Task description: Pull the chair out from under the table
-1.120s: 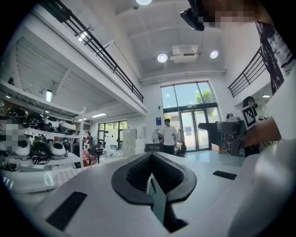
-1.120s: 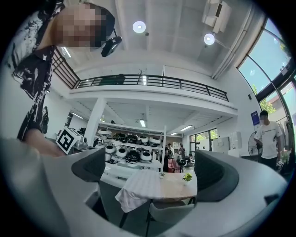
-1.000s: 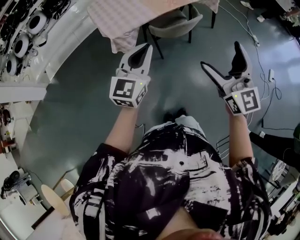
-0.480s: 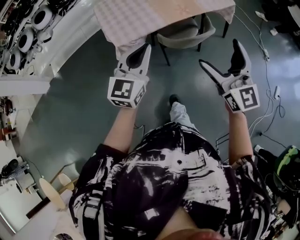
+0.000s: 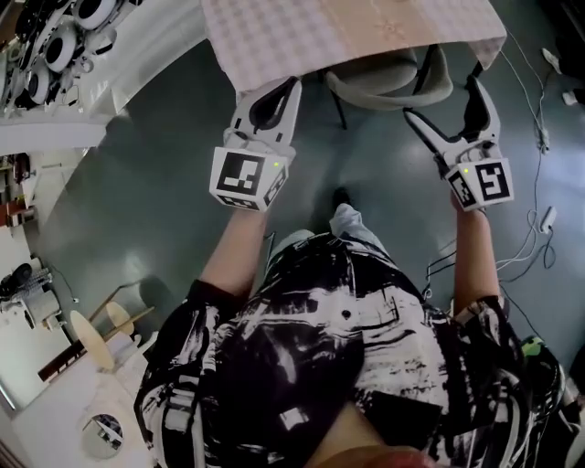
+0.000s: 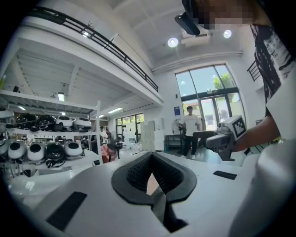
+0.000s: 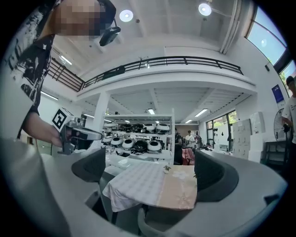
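Observation:
The grey chair (image 5: 391, 84) is tucked under a table (image 5: 347, 27) covered with a checked pink and white cloth, at the top of the head view. My right gripper (image 5: 441, 98) stands open just in front of the chair's curved back, not touching it. Through its jaws the right gripper view frames the table (image 7: 152, 185) and the chair's back (image 7: 157, 224) below it. My left gripper (image 5: 271, 99) hovers at the tablecloth's near left corner, shut on nothing. In the left gripper view its black pads (image 6: 134, 173) meet at the tip, and the right gripper (image 6: 226, 136) shows off to the side.
White shelves holding round helmet-like devices (image 5: 50, 55) run along the left. Cables (image 5: 539, 215) trail over the grey floor at the right. A small wooden stool (image 5: 91, 336) stands at lower left. A person (image 6: 189, 129) stands far off by the glass doors.
The person has stepped toward the table, so the table and chair are nearer. The right gripper has come close to the chair back. Neither gripper's jaws have changed.

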{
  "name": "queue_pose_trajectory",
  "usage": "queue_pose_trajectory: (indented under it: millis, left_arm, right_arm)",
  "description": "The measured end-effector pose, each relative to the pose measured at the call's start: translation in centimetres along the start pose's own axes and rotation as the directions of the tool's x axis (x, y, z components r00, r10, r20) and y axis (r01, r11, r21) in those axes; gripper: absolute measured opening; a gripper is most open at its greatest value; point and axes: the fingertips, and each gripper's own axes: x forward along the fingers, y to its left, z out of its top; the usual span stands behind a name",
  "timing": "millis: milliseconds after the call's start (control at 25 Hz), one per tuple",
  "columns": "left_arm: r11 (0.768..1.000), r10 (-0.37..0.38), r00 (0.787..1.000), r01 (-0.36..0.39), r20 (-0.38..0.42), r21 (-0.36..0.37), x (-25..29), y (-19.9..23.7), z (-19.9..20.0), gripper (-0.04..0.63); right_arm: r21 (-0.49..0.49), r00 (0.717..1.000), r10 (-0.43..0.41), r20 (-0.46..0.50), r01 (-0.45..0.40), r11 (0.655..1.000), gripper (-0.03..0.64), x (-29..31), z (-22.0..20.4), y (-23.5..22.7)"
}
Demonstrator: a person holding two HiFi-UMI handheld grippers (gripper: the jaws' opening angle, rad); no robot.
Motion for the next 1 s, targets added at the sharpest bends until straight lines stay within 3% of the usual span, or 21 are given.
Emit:
queue_pose_trajectory:
  millis: [200, 400, 560, 680, 760, 840, 920, 1000]
  left_arm:
    - [0.999, 0.039, 0.998, -0.04, -0.05, -0.013, 0.4, 3.0, -1.7, 0.002]
    - [0.999, 0.043, 0.997, -0.045, -0.069, -0.026, 1.1, 5.8, -3.2, 0.002]
    - [0.999, 0.031, 0.998, -0.033, -0.063, -0.04, 2.3, 7.1, -3.8, 0.002]
    - [0.998, 0.023, 0.998, -0.027, -0.064, -0.055, 2.7, 7.7, -4.5, 0.002]
    - [0.997, 0.023, 0.997, -0.027, -0.067, -0.066, 2.6, 8.0, -5.0, 0.002]
    - [0.997, 0.024, 0.997, -0.029, -0.071, -0.075, 2.5, 8.3, -5.5, 0.002]
    - [0.996, 0.025, 0.997, -0.031, -0.078, -0.087, 2.2, 8.7, -6.0, 0.002]
    - [0.994, 0.028, 0.996, -0.038, -0.088, -0.106, 2.0, 9.0, -6.6, 0.002]
  right_arm:
    - [-0.001, 0.998, 0.039, -0.045, -0.04, 0.999, 0.572, 3.7, -2.3, -2.0]
    - [-0.07, 0.988, 0.083, -0.132, -0.092, 0.993, 0.572, 6.3, -5.0, -2.2]
    - [-0.136, 0.961, 0.118, -0.25, -0.156, 0.978, 0.572, 7.0, -8.2, -2.6]
    - [-0.209, 0.92, 0.158, -0.36, -0.245, 0.947, 0.574, 7.7, -11.1, -2.6]
    - [-0.275, 0.873, 0.187, -0.451, -0.336, 0.901, 0.572, 8.0, -13.4, -2.4]
    - [-0.343, 0.804, 0.213, -0.555, -0.454, 0.822, 0.574, 8.2, -16.3, -2.1]
    - [-0.394, 0.71, 0.229, -0.666, -0.596, 0.7, 0.574, 8.0, -19.5, -1.4]
    - [-0.41, 0.596, 0.226, -0.77, -0.735, 0.541, 0.572, 7.2, -23.0, -0.9]
